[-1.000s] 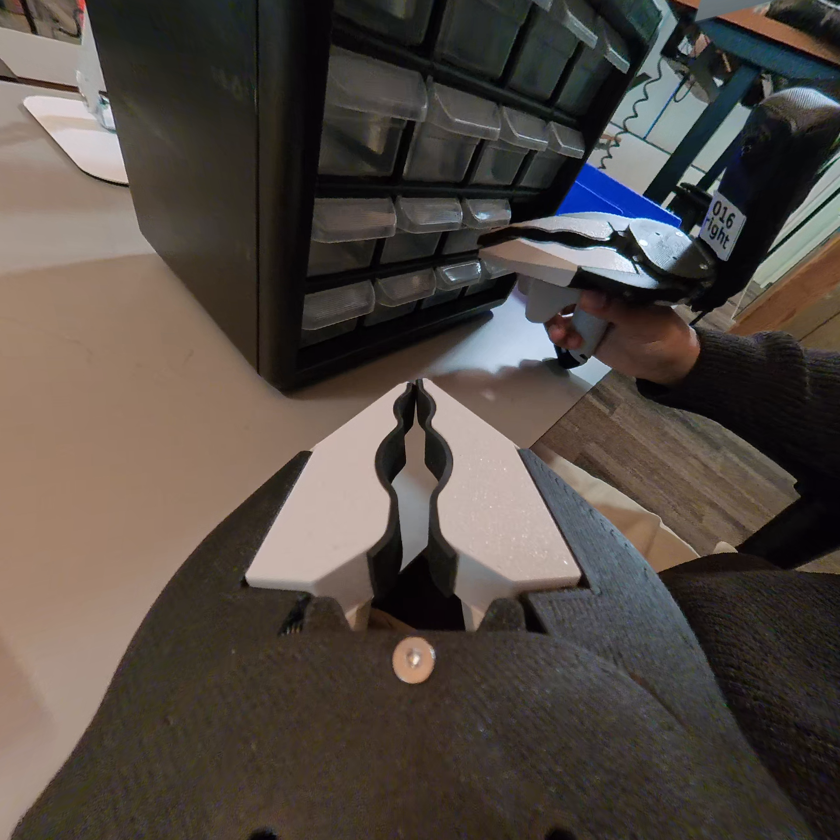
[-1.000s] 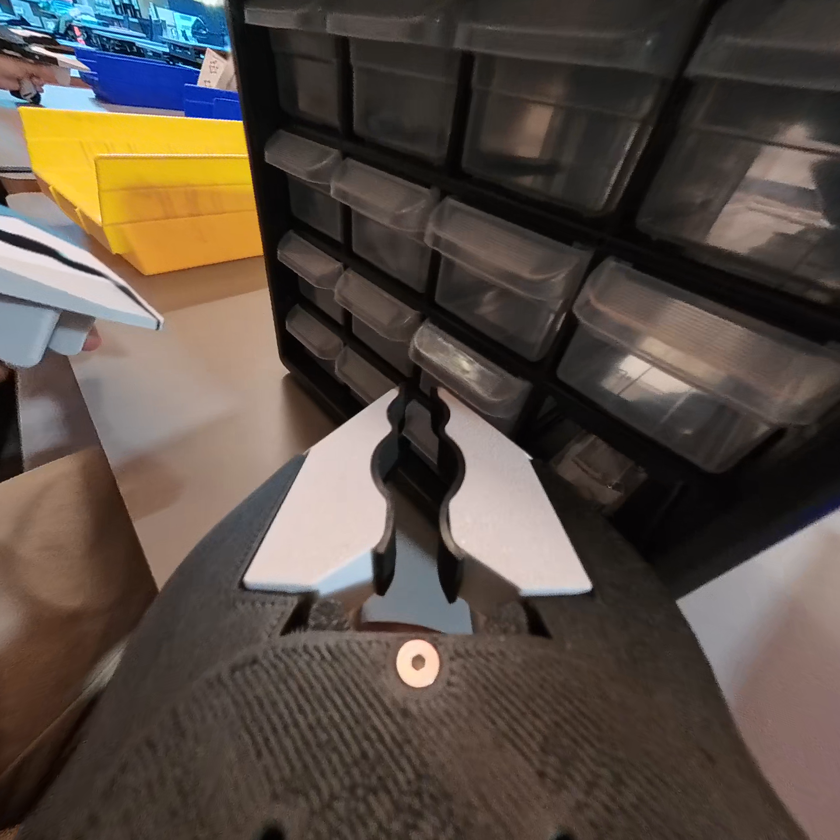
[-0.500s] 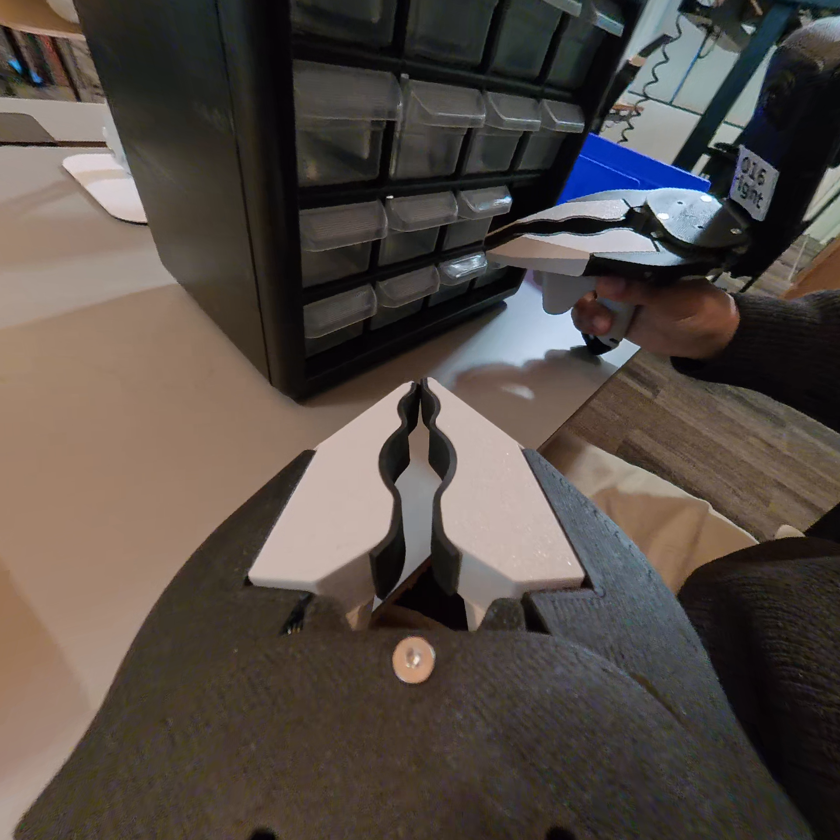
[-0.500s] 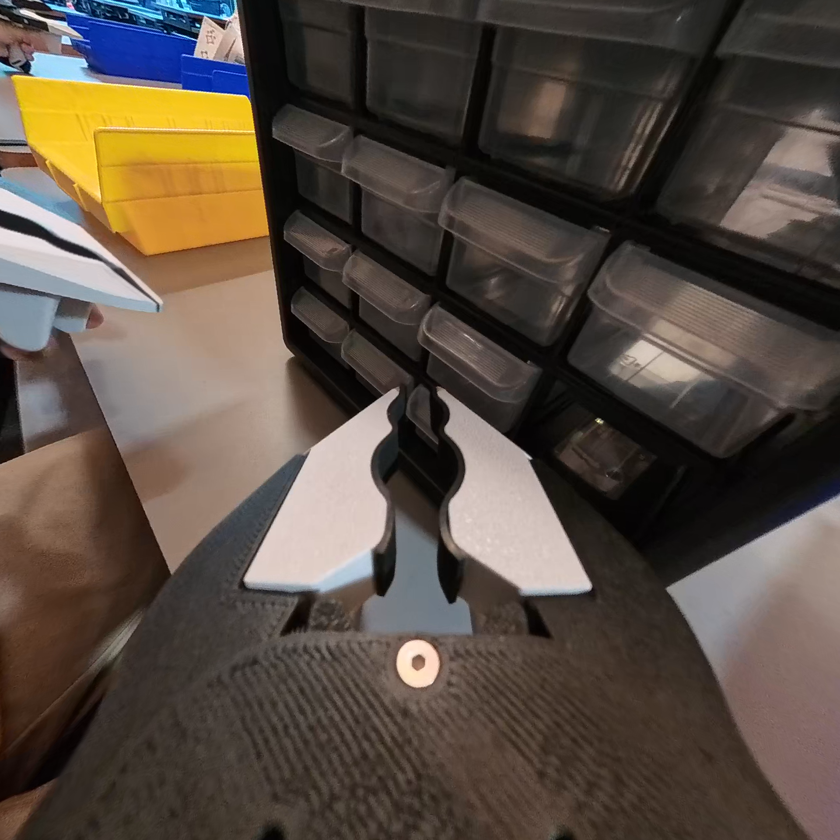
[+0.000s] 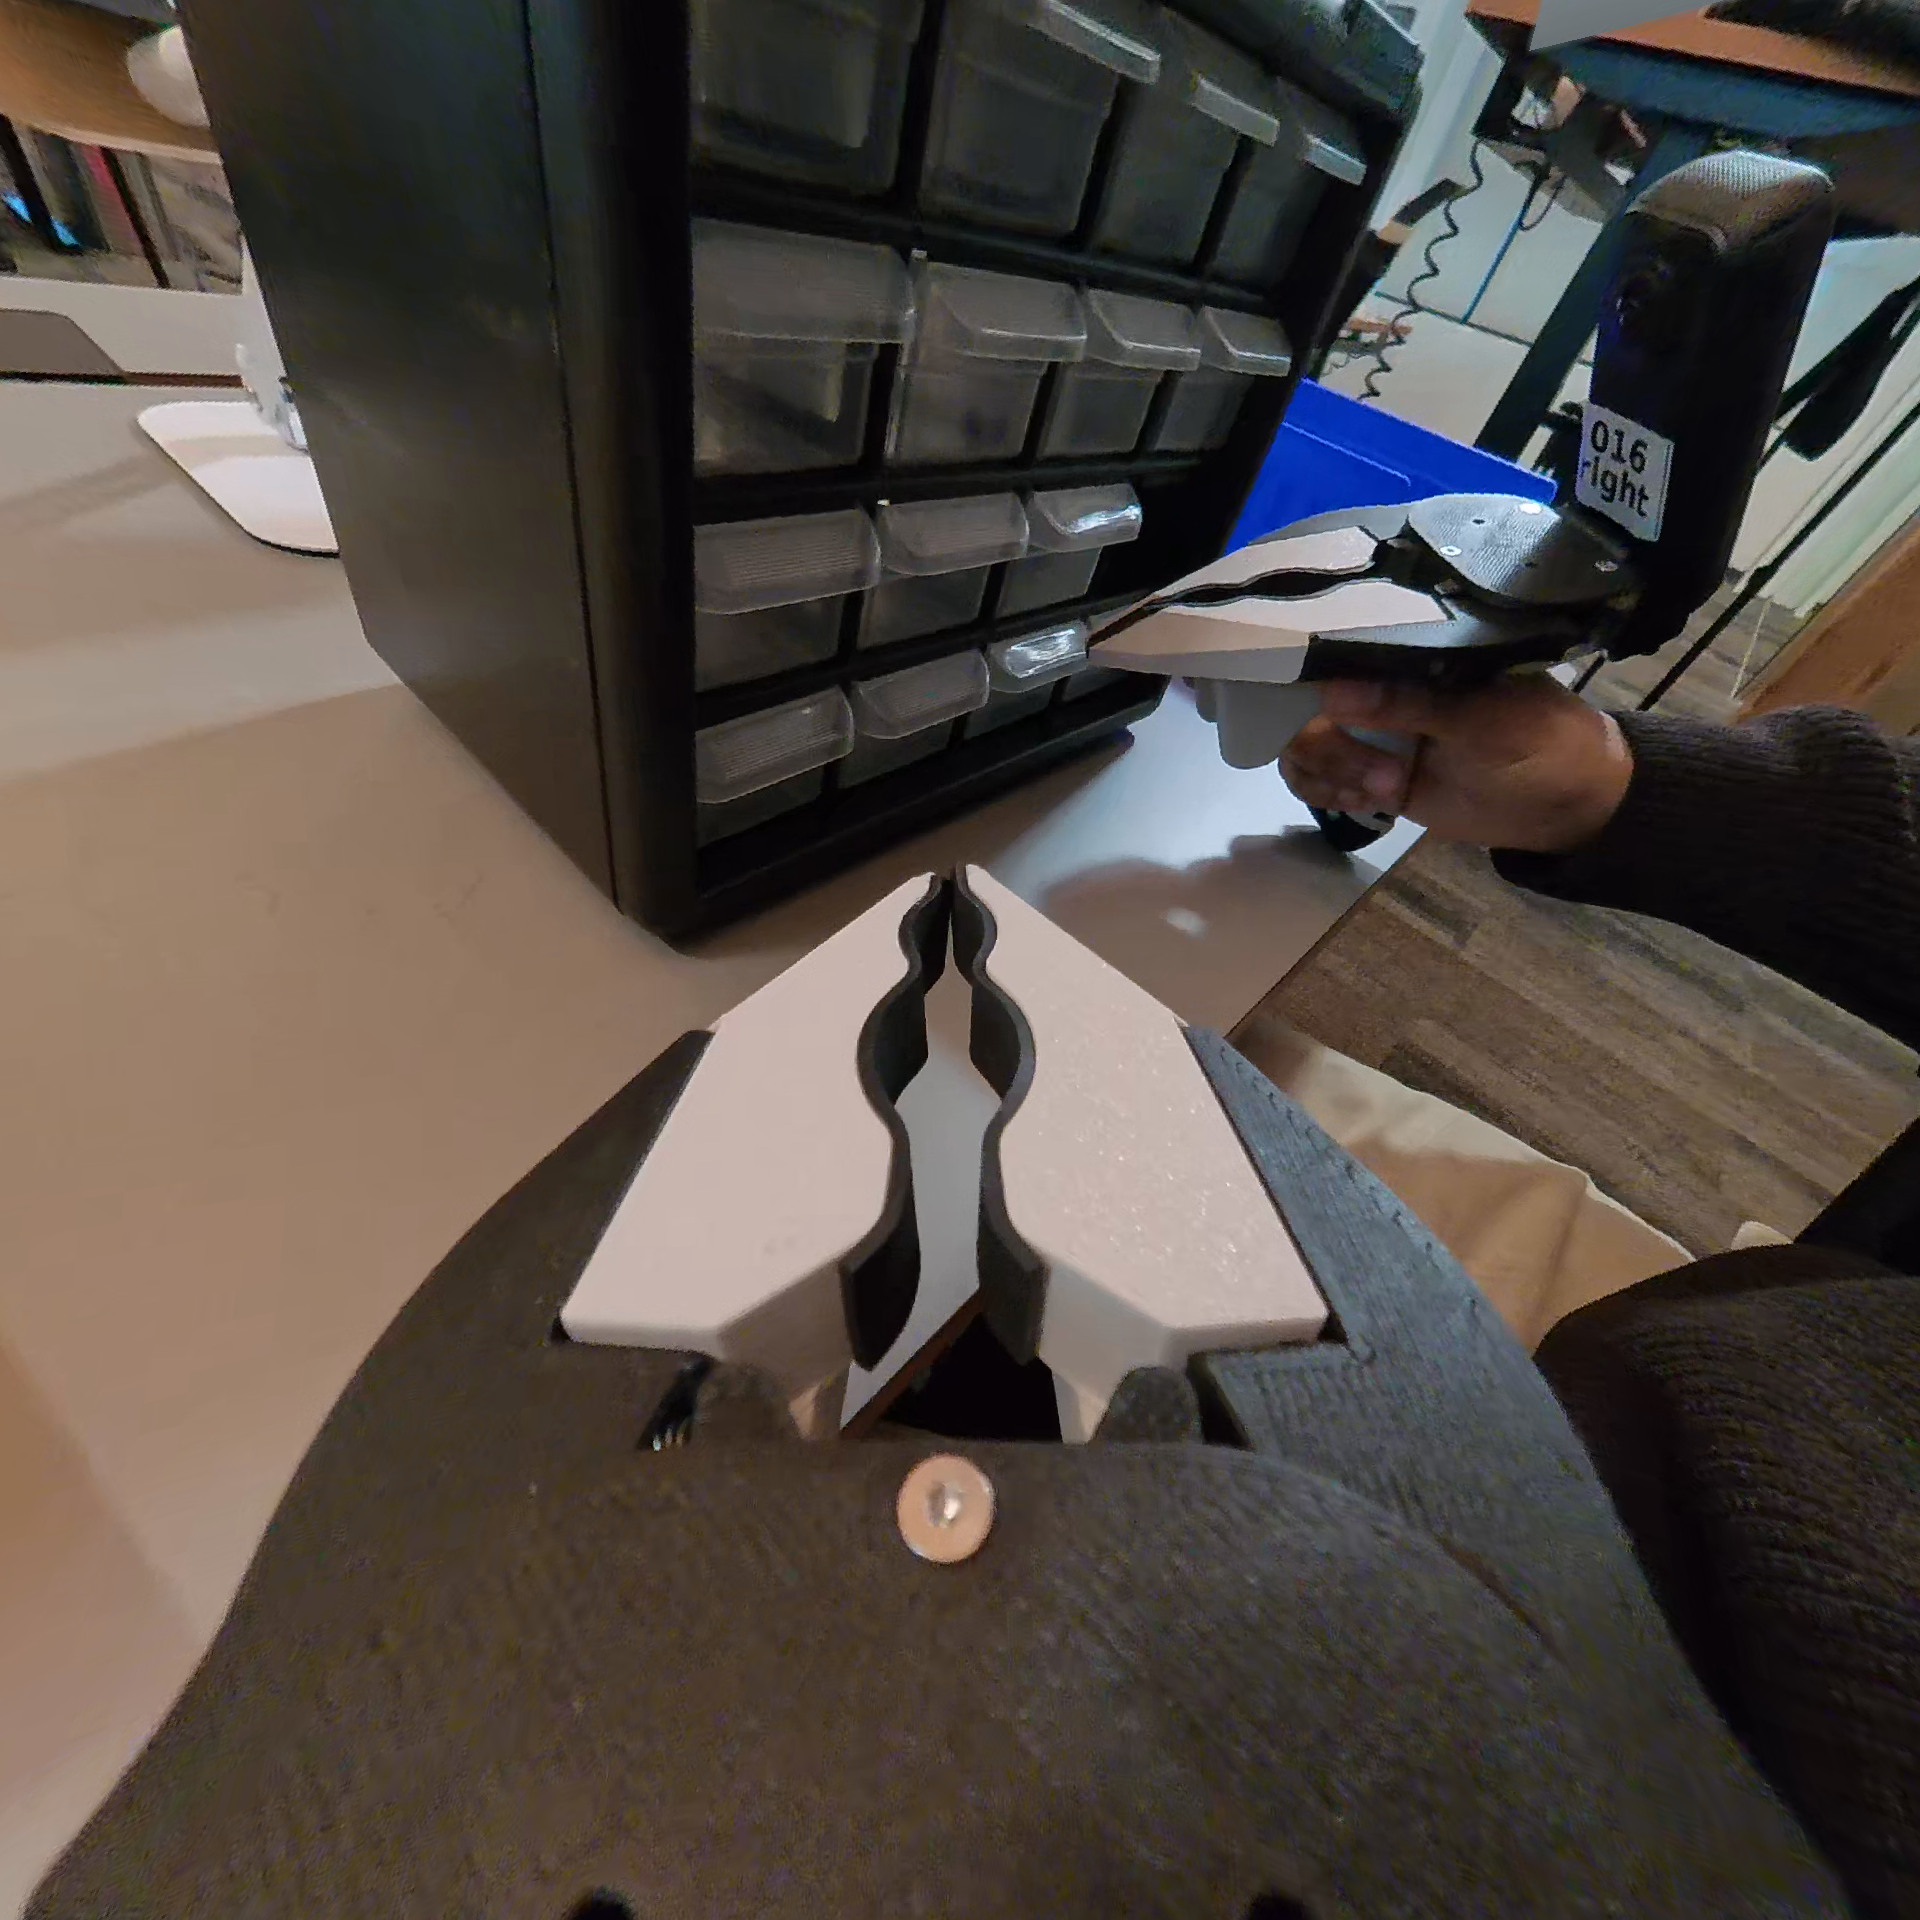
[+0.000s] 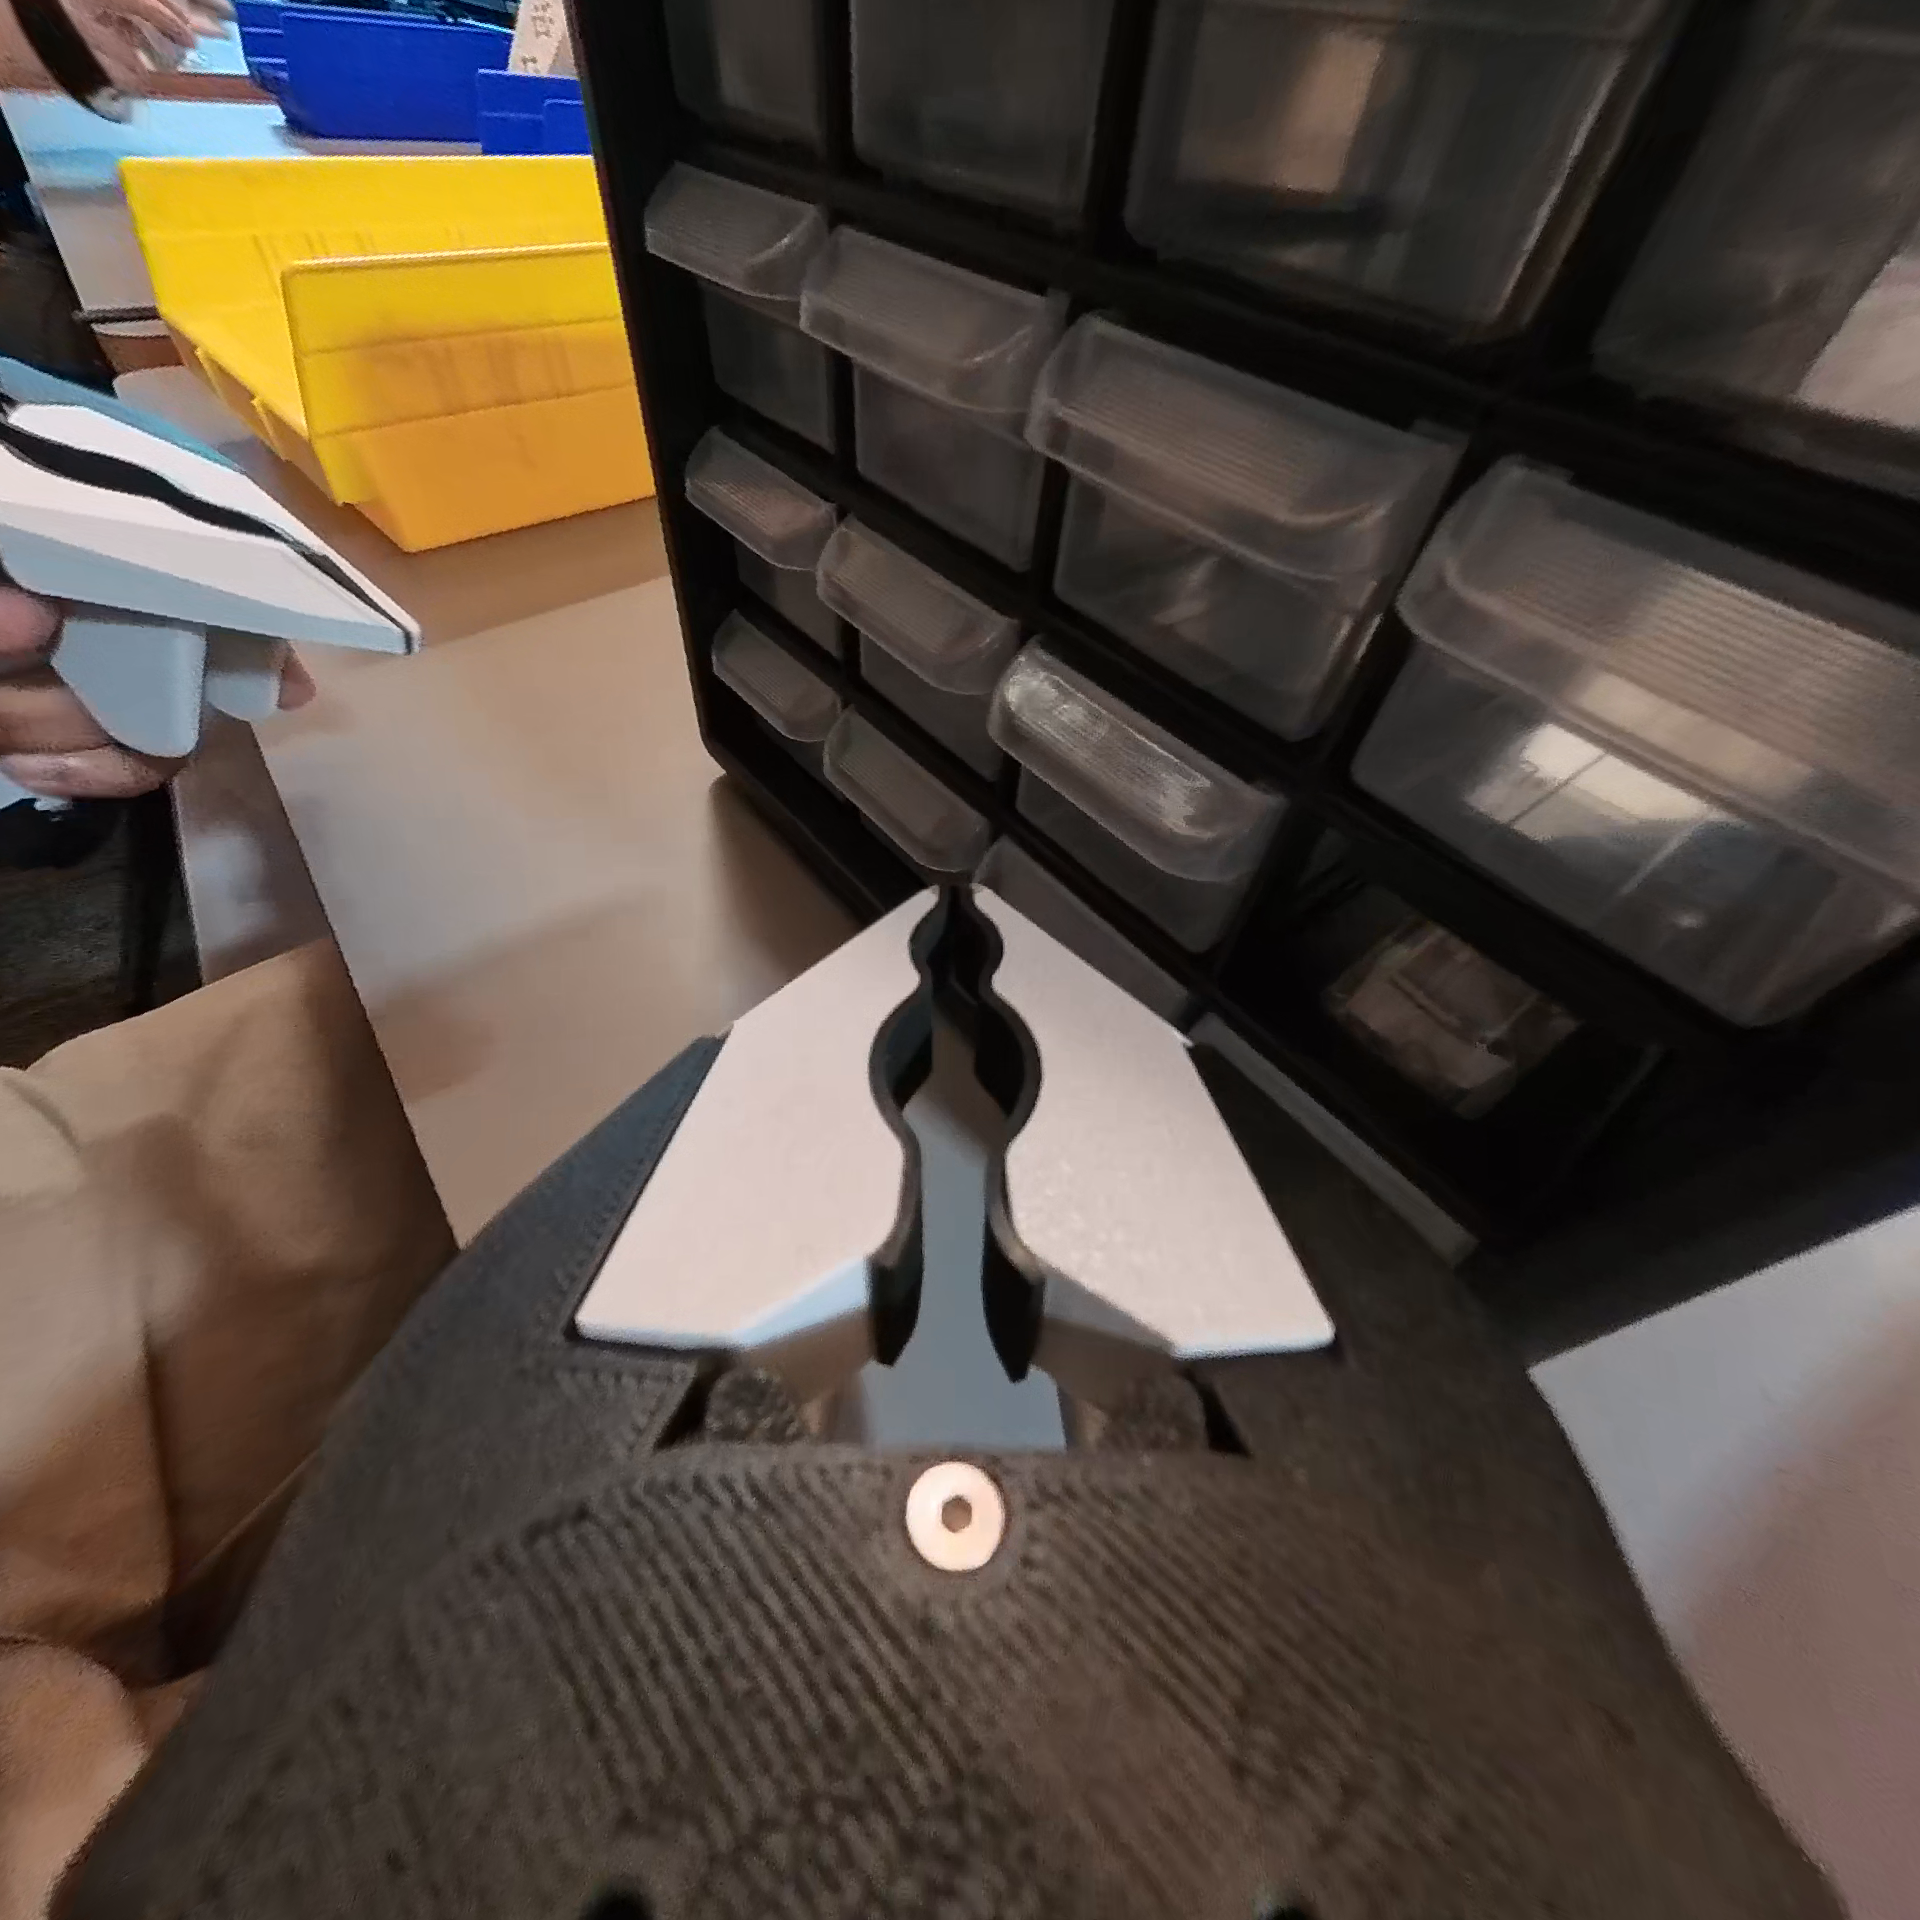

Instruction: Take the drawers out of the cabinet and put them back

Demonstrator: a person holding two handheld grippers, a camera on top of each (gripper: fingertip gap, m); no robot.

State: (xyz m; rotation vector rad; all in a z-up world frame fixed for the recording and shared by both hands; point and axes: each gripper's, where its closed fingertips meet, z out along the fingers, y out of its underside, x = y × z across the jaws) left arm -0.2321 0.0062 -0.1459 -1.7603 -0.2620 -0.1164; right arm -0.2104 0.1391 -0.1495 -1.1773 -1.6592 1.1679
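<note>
A black cabinet (image 5: 436, 436) with several clear plastic drawers (image 5: 790, 343) stands on the beige table (image 5: 260, 987). In the right wrist view the cabinet (image 6: 665, 468) fills the frame. One drawer (image 6: 1444, 997) at the lower right sits deeper in its slot than the rest. My right gripper (image 6: 956, 899) is shut and empty, with its tips just in front of the lowest drawers (image 6: 904, 790). It also shows in the left wrist view (image 5: 1101, 642), held by a hand. My left gripper (image 5: 953, 883) is shut and empty, off the cabinet's front left corner. It also shows in the right wrist view (image 6: 400, 636).
Yellow bins (image 6: 416, 343) and blue bins (image 6: 395, 73) stand beyond the cabinet's left side. A blue bin (image 5: 1382, 468) lies behind its right side. A white flat base (image 5: 249, 478) is at the far left. The table edge (image 5: 1330, 935) runs close on the right above wood flooring.
The right gripper's jaws have closed from a small gap and its tips have come nearer the lower drawers. The left gripper has moved closer to the cabinet.
</note>
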